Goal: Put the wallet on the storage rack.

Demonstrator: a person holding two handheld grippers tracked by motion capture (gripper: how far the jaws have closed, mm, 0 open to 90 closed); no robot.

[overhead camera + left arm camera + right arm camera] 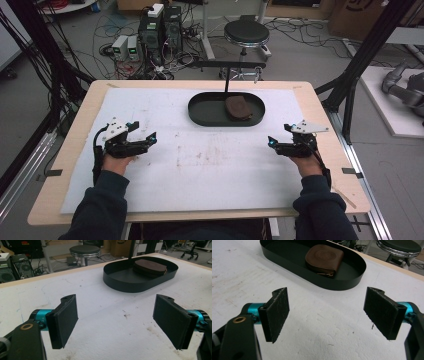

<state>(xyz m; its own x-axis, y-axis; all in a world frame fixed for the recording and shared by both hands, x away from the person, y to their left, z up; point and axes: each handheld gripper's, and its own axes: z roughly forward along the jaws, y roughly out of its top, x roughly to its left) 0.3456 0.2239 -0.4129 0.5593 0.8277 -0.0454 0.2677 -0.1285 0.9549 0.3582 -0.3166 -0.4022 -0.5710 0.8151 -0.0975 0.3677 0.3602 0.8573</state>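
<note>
Left tongs: left-centre of the high view, held in the person's left hand, jaws spread wide, nothing between them; just above the white mat.
Left tongs, own view: 2 black pads at lower left and lower right of frame, bare mat in the gap.
Right tongs: right-centre of the high view, in the person's right hand, jaws apart and empty, pointing toward frame centre.
Right tongs, own view: 2 worn black pads wide apart, bare mat between.
Brown leather zip pouch: upper centre of the high view, lying flat in the right half of the tray; well apart from both tongs.
Pouch, gripper views: upper right of the left gripper view; top centre of the right gripper view, zip edge facing the camera.
Black oval metal tray: upper centre, on the mat.
White foam mat: covers most of the light wooden worktop, stained near the middle.
Round black stool: top centre, on the floor beyond the worktop.
</note>
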